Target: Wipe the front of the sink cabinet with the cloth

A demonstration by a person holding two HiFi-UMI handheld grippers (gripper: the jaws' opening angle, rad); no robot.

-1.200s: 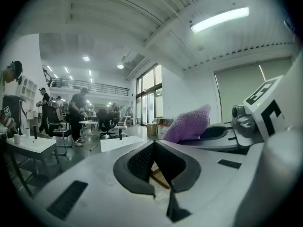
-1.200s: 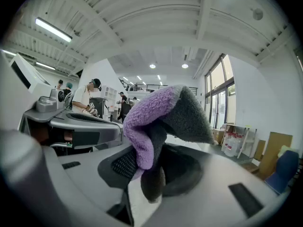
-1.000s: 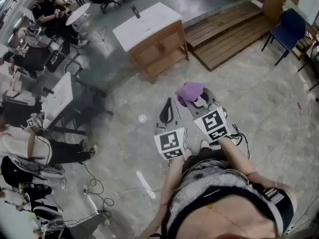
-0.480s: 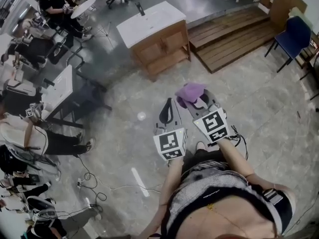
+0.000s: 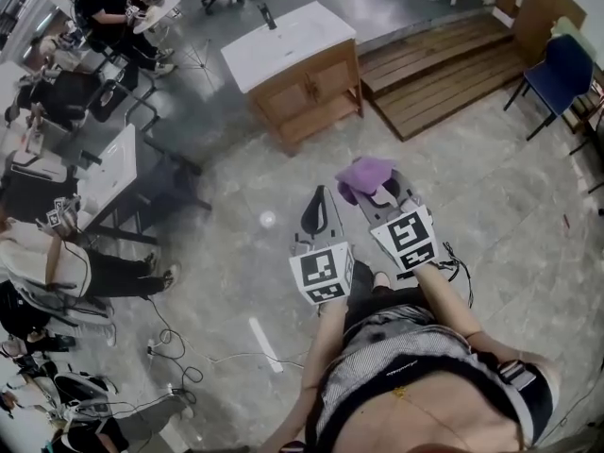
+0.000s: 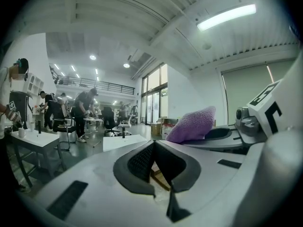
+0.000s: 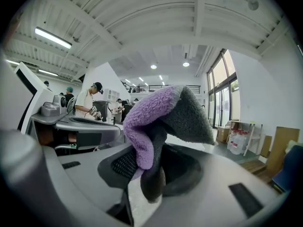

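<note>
A wooden sink cabinet (image 5: 307,88) with a white top stands ahead of me on the grey floor, its two doors facing me. My right gripper (image 5: 377,190) is shut on a purple cloth (image 5: 363,174), which bunches up between its jaws in the right gripper view too, cloth (image 7: 156,126). My left gripper (image 5: 318,208) hangs beside it with its dark jaws closed on nothing; the left gripper view shows the pads meeting at the tip (image 6: 154,145). Both grippers are held well short of the cabinet, over open floor.
A wooden platform (image 5: 444,59) lies to the cabinet's right, with a blue chair (image 5: 557,69) beyond it. People sit at white tables (image 5: 113,177) on the left. Cables (image 5: 189,352) trail on the floor at lower left. A round floor drain (image 5: 268,219) lies near the left gripper.
The view has shifted slightly toward the cabinet; both grippers hold the same pose, the cloth still in the right one.
</note>
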